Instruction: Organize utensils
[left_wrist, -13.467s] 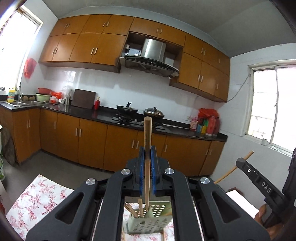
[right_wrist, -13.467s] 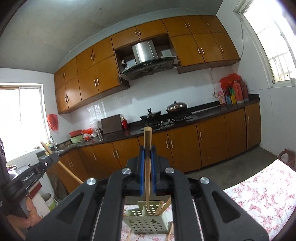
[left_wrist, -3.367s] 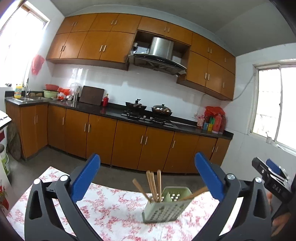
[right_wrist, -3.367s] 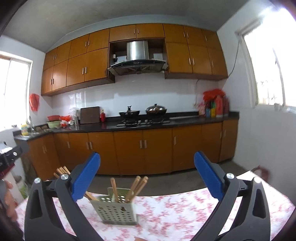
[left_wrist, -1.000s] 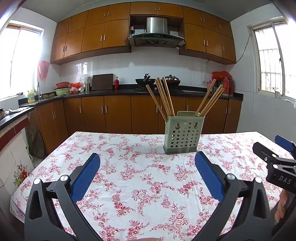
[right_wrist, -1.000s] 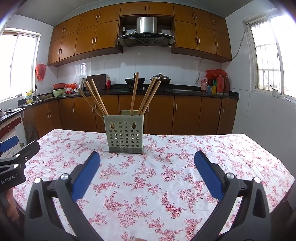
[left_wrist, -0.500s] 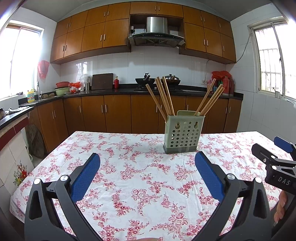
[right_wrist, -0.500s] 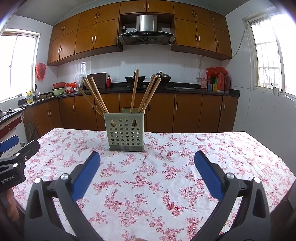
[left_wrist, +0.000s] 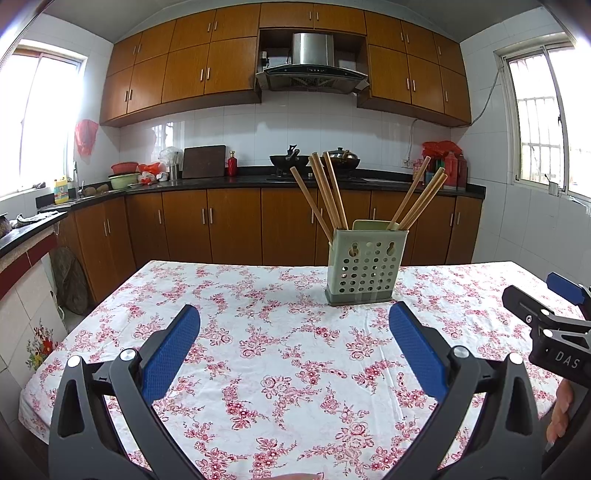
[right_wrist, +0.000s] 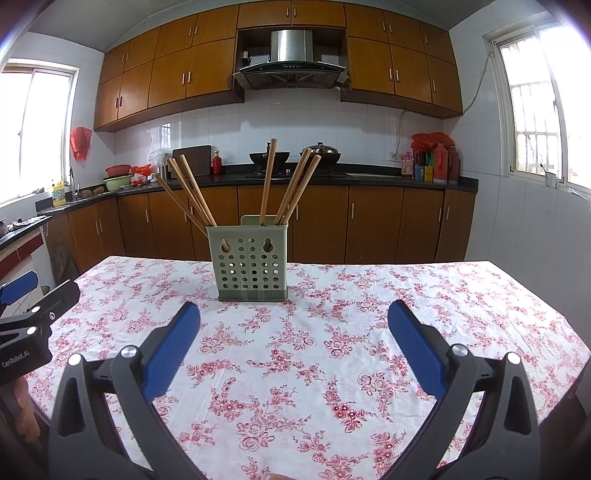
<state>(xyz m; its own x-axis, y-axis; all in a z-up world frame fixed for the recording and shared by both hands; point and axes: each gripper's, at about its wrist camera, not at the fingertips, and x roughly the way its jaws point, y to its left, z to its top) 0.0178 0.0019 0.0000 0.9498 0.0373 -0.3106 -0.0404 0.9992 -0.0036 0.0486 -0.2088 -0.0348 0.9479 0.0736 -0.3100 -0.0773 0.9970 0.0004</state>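
Wooden chopsticks (left_wrist: 327, 194) lean fanned out in a pale green perforated utensil holder (left_wrist: 365, 267) standing upright on the floral tablecloth (left_wrist: 280, 354). Nearer the camera, the left gripper (left_wrist: 294, 349) and right gripper (right_wrist: 293, 347) hover apart from it, spread wide and empty.

Holder (left_wrist: 364, 271): standing on the table (left_wrist: 229, 354), toward its far side.
Chopsticks (left_wrist: 325, 192): leaning inside the holder.
Counter (left_wrist: 229, 181): running behind the table.
Hood (left_wrist: 312, 68): hanging above the counter.
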